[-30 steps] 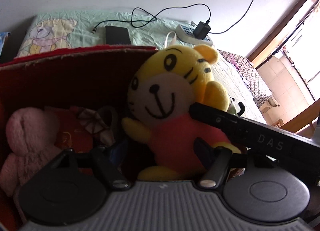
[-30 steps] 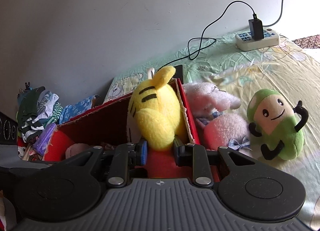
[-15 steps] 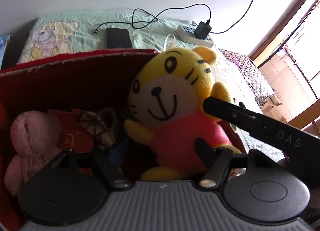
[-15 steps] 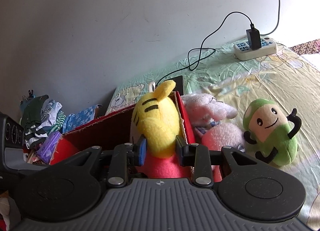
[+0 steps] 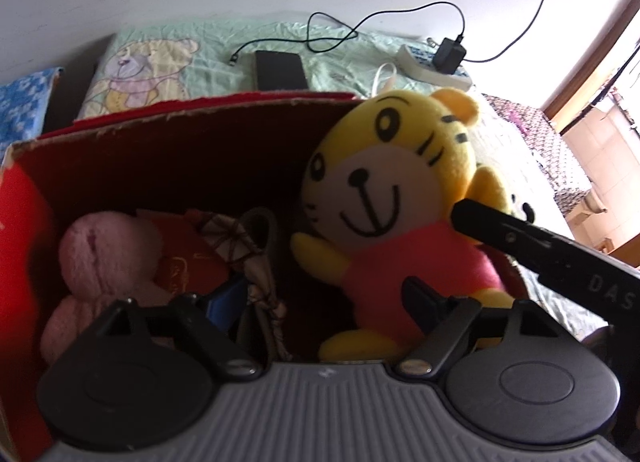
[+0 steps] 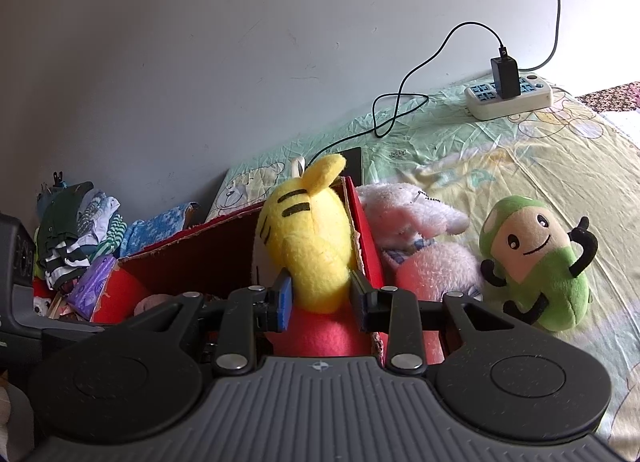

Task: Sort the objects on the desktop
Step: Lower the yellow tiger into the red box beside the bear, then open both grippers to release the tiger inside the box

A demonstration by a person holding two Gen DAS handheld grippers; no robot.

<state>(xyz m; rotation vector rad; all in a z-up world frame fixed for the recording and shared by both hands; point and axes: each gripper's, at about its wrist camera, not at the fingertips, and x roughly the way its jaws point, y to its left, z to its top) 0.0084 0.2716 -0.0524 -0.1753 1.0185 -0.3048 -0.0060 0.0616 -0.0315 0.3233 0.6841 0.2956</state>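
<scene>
A yellow tiger plush point(image 5: 384, 197) in a red shirt sits upright against the right wall of the red cardboard box point(image 5: 180, 149). In the right wrist view I see the back of the tiger's head point(image 6: 308, 229). My right gripper point(image 6: 320, 298) is open, its fingers flanking the tiger's neck; one of its black fingers point(image 5: 520, 238) shows behind the tiger's shoulder. My left gripper point(image 5: 316, 302) hangs open over the box, its right finger in front of the tiger's belly. A pink plush point(image 5: 104, 258) lies at the box's left.
Beside the box on the bedsheet lie a white-pink plush point(image 6: 404, 213), a round pink plush point(image 6: 436, 274) and a green plush point(image 6: 540, 266). A phone point(image 5: 280, 69) and a power strip point(image 6: 508, 97) with cables lie by the wall. Folded clothes point(image 6: 76, 229) are piled left of the box.
My right gripper has drawn back from the tiger, which now looks smaller between its fingers and rests in the box. The left gripper has shifted slightly, still open.
</scene>
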